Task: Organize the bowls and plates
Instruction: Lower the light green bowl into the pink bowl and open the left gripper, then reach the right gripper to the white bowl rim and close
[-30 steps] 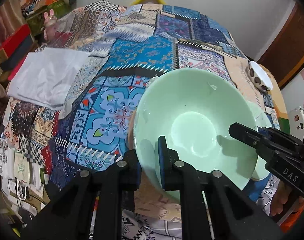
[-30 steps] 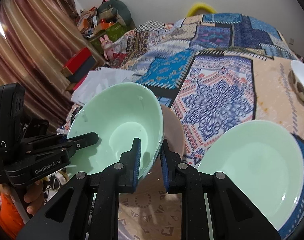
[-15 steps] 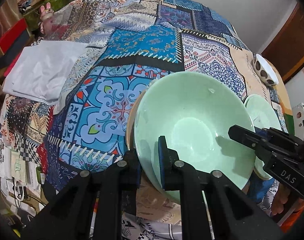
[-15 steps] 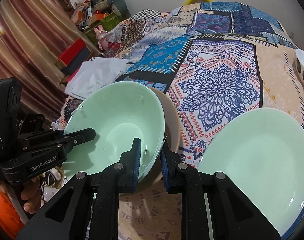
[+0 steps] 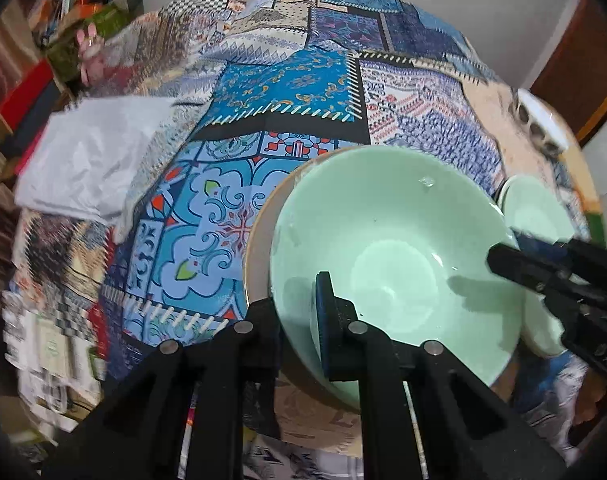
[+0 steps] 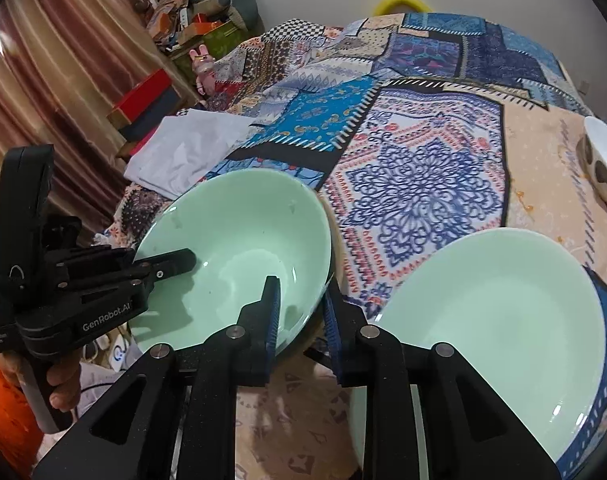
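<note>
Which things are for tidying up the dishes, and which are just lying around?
For the job:
- green bowl
- tan dish under it
- green plate
- spotted bowl

Just lying about:
- white cloth
- pink toy rabbit
- red box

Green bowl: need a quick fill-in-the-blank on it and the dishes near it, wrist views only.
1. The left tongs clamp the green bowl by its ___.
2. In the right wrist view, the plate to the right of that bowl is ___ in colour.
3. The white bowl further back has dark ___ on its outside.

Missing words: rim; green; spots
</note>
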`<state>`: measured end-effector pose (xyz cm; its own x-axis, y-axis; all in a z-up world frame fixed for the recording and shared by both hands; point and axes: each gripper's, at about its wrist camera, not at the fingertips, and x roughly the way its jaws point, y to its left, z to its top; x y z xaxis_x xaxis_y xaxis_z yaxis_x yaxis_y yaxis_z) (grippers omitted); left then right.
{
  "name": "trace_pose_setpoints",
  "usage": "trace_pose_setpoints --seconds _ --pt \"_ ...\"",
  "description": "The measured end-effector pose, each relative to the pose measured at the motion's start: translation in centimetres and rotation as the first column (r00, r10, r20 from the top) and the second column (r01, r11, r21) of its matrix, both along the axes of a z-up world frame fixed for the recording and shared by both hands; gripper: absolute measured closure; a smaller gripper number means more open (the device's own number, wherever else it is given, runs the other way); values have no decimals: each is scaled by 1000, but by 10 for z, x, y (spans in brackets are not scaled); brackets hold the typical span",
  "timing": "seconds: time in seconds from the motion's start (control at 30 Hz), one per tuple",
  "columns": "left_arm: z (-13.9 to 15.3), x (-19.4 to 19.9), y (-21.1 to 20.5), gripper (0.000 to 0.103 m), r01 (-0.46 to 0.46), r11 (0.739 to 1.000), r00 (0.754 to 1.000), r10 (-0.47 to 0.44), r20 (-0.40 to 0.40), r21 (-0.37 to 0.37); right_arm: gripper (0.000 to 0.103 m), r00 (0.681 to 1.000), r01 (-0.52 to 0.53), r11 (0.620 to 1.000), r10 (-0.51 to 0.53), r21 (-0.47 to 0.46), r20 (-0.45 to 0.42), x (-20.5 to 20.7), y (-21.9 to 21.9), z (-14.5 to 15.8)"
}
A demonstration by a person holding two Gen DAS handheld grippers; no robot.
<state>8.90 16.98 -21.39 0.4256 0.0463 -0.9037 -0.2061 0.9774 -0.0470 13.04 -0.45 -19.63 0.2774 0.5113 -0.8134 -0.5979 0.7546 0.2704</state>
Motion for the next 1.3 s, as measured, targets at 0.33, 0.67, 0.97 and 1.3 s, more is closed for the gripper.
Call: trace_pose_setpoints --seconds 0.33,0.67,0.97,1.3 --pt "8 5 -18 76 51 990 999 -49 -16 129 68 1000 -5 999 5 35 -2 0 -19 5" --pt "34 11 -12 64 -8 997 1000 6 23 83 62 998 31 996 -35 78 52 8 -54 29" --pt "82 15 -32 43 9 994 987 -26 156 107 54 983 124 987 -136 99 121 29 -109 52" --pt "108 65 -81 22 56 997 963 -70 259 61 53 943 280 957 -289 77 164 67 -182 61"
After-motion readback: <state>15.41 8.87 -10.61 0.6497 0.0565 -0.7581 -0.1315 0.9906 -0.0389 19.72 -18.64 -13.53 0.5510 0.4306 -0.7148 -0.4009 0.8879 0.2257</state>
